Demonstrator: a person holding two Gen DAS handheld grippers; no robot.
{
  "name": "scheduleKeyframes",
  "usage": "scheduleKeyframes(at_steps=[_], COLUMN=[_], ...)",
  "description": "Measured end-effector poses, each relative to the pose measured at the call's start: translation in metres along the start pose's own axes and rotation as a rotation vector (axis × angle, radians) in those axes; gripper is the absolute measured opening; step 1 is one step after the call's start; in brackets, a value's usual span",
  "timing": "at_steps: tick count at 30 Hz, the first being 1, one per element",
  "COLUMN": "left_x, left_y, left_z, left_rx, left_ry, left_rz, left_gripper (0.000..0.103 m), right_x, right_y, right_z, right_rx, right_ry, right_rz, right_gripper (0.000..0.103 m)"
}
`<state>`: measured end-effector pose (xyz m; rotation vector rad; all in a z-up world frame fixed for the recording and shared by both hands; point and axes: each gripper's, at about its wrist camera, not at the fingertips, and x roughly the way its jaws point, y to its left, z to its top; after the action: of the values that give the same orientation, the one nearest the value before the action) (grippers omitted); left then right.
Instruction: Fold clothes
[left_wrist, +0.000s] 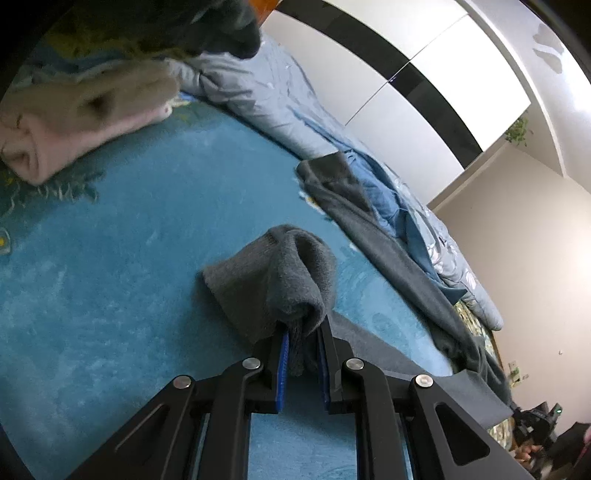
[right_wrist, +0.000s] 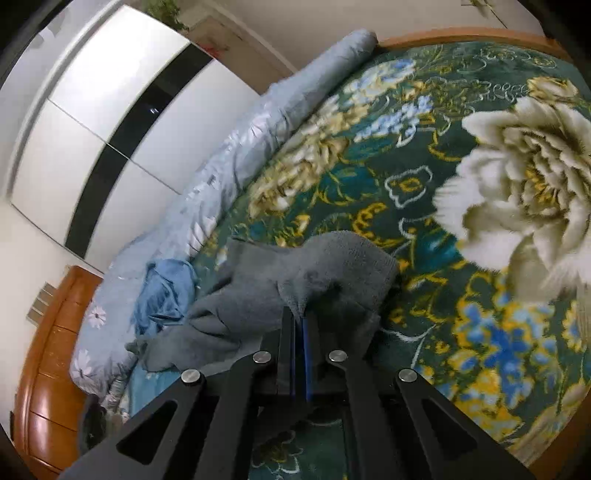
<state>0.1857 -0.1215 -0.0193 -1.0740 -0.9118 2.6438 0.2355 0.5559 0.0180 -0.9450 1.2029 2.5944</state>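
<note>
A grey knit garment (left_wrist: 280, 273) lies across a bed covered with a blue plush blanket (left_wrist: 110, 277). My left gripper (left_wrist: 301, 332) is shut on a bunched ribbed end of it, held just above the blanket. The rest of the garment trails away to the right (left_wrist: 388, 251) along the bed. My right gripper (right_wrist: 301, 317) is shut on another bunched part of the grey garment (right_wrist: 332, 266), over the floral part of the blanket (right_wrist: 480, 184).
A folded pink-beige garment (left_wrist: 74, 122) lies at the far left of the bed, with dark clothes (left_wrist: 207, 26) behind it. A rolled light-blue quilt (left_wrist: 280, 103) runs along the bed's far side beside a white wardrobe (right_wrist: 92, 122). A wooden bed frame (right_wrist: 48, 369) shows at the left.
</note>
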Motion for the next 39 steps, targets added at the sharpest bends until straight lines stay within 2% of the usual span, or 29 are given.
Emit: scheduleKeyframes(at_steps=[2, 6, 11, 14, 15, 17, 19, 24, 26, 31, 35, 39], left_x=[0.002, 0.01, 0.006, 0.001, -0.001, -0.006, -0.011, -0.023, -0.025, -0.003, 0.042, 0.105], left_y=[-0.001, 0.01, 0.015, 0.014, 0.015, 0.017, 0.02, 0.03, 0.027, -0.006, -0.028, -0.046], left_z=[0.0, -0.006, -0.006, -0.003, -0.001, 0.002, 0.006, 0.02, 0.028, 0.061, 0.1, 0.137], left_rx=[0.005, -0.023, -0.014, 0.014, 0.027, 0.042, 0.046, 0.044, 0.053, 0.119, 0.07, 0.027], left_ry=[0.008, 0.039, 0.061, 0.062, 0.064, 0.057, 0.041, -0.003, -0.008, 0.029, 0.101, 0.166], left_rz=[0.013, 0.021, -0.021, -0.015, -0.006, 0.016, 0.033, 0.101, 0.095, 0.052, -0.017, -0.017], left_gripper=[0.014, 0.014, 0.019, 0.033, 0.04, 0.046, 0.055, 0.058, 0.058, 0.059, 0.059, 0.059], right_x=[-0.004, 0.012, 0.016, 0.011, 0.008, 0.003, 0.0, 0.014, 0.025, 0.058, 0.081, 0.098], right_y=[0.004, -0.005, -0.003, 0.009, 0.013, 0.021, 0.026, 0.038, 0.047, 0.075, 0.093, 0.1], right_z=[0.0, -0.003, -0.006, -0.002, 0.0, 0.004, 0.007, 0.015, 0.016, 0.009, 0.006, 0.007], right_rx=[-0.027, -0.032, -0.06, -0.111, -0.13, -0.174, -0.211, -0.233, -0.239, -0.286, -0.332, -0.374], right_ry=[-0.005, 0.052, 0.073, 0.064, 0.059, 0.044, 0.024, 0.031, 0.04, 0.088, 0.116, 0.137], right_rz=[-0.006, -0.069, -0.078, -0.094, -0.102, -0.125, -0.152, -0.166, -0.155, -0.136, -0.128, -0.144], right_gripper=[0.003, 0.003, 0.005, 0.005, 0.009, 0.024, 0.033, 0.034, 0.038, 0.042, 0.046, 0.047])
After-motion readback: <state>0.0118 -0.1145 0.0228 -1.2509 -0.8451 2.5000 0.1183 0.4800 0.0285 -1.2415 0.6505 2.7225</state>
